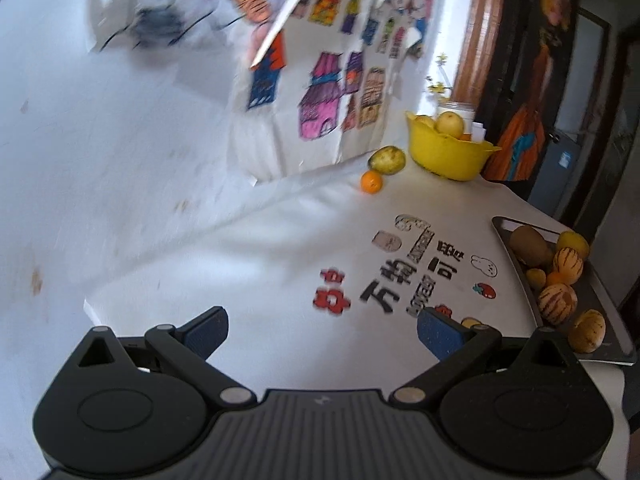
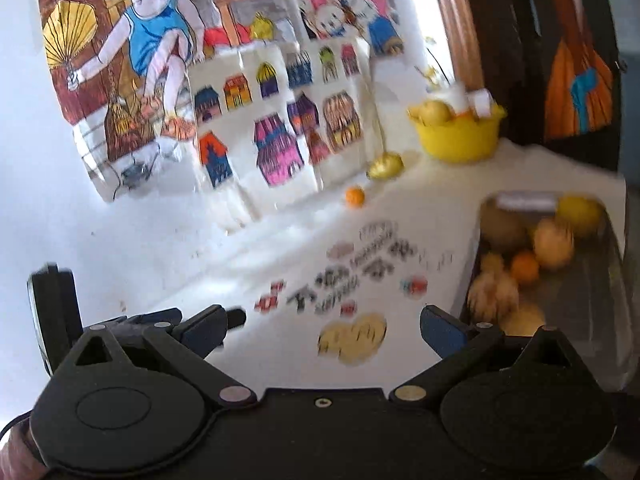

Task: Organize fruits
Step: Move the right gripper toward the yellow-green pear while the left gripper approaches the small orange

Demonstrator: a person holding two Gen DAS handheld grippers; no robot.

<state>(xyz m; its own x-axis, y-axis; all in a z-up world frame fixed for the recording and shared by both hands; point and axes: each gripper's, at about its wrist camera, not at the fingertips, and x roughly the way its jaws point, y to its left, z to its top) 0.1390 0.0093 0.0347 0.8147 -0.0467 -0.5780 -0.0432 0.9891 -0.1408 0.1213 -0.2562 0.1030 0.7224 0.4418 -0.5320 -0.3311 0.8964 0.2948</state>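
Observation:
A yellow bowl [image 1: 448,152] [image 2: 460,136] holding pale fruit stands at the back of the white table. In front of it lie a green-yellow mango [image 1: 387,159] [image 2: 386,166] and a small orange [image 1: 372,182] [image 2: 355,196]. At the right edge a dark tray [image 1: 516,256] [image 2: 476,264] carries several fruits: a kiwi [image 1: 530,244], striped melons [image 1: 557,298] and an orange [image 2: 525,266]. My left gripper [image 1: 323,334] is open above the table's printed stickers, with nothing between its fingers. My right gripper [image 2: 326,330] is open too; a blurred striped yellow fruit [image 2: 352,338] lies on the table under the gap.
Children's coloured drawings [image 1: 320,96] [image 2: 272,128] lean against the white wall behind the table. Printed stickers [image 1: 404,276] mark the tabletop. A dark door and an orange-and-blue cloth [image 1: 520,148] [image 2: 580,80] are at the far right. The left gripper's body [image 2: 56,312] shows at the right wrist view's left edge.

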